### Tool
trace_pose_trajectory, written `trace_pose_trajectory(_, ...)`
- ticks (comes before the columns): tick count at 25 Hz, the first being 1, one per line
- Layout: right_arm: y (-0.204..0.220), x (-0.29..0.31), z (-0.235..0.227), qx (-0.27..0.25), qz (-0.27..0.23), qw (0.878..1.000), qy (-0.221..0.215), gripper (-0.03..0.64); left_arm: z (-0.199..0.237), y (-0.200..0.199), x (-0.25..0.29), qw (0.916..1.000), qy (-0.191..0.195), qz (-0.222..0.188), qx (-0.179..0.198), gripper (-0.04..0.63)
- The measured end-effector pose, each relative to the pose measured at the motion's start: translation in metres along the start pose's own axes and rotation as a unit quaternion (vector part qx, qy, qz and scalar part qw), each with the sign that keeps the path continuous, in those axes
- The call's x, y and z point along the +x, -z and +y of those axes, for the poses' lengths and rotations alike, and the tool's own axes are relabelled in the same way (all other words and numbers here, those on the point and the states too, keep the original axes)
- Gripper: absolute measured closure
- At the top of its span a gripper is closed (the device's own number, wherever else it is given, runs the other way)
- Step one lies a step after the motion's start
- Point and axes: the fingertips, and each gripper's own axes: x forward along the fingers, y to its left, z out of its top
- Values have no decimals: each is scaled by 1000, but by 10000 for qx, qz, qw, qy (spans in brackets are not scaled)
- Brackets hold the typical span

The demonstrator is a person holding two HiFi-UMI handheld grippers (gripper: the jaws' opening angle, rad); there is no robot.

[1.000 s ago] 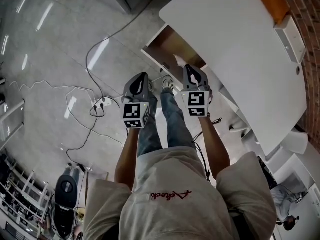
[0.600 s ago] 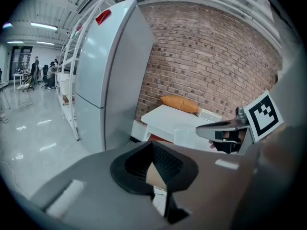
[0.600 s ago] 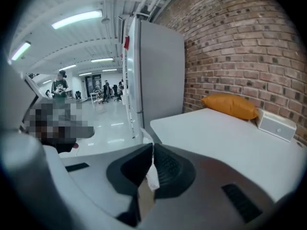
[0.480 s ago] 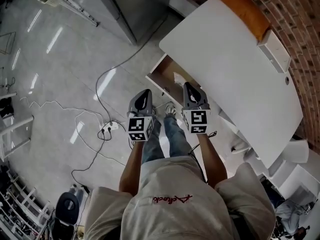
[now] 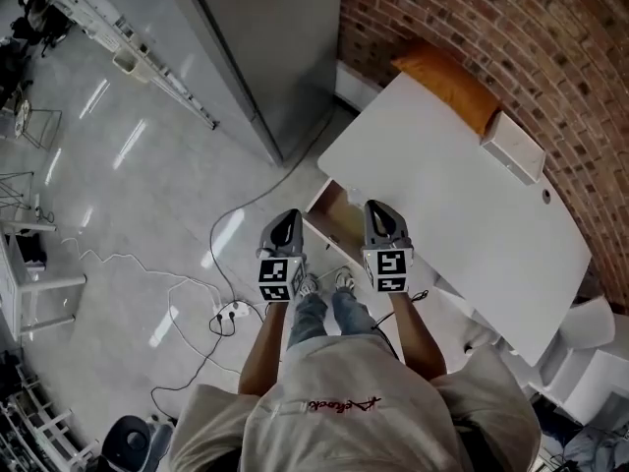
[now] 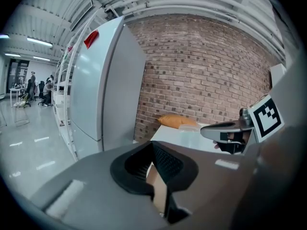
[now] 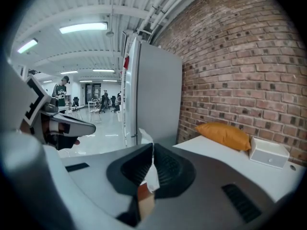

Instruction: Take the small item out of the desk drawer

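Brick wall (image 5: 511, 47) backs a white desk (image 5: 462, 205) at two o'clock in the head view, and its drawer (image 5: 339, 224) stands open at twelve o'clock between the two tongs. Held above it, the right gripper (image 7: 152, 147) is clenched on the small item (image 7: 149, 172), a white scrap. The left gripper (image 6: 153, 150) is closed on nothing. The removal looks done, with only setting the scrap down left. Only the right gripper view shows the scrap, and only the head view shows the whole open drawer.

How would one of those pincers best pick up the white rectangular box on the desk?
Probably from above, pinching the white rectangular box across its narrow width: it lies flat, with the brick wall close behind.
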Motion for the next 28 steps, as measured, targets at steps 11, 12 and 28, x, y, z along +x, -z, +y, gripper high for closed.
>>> trace_pose_trajectory(11, -64, 2, -32, -103, -544, 9983, 171, 600, 8, -71, 6, 9981, -170, -535, 265, 587)
trace_pose_trajectory(12, -65, 1, -33, -98, -544, 9983, 178, 600, 8, -73, 5, 9979, -191, -546, 280, 588)
trace_pose_trajectory(28, -125, -7, -31, -273, -1090, 9936, 102, 601, 34, -139, -25, 9901, -559, -1189, 483, 588)
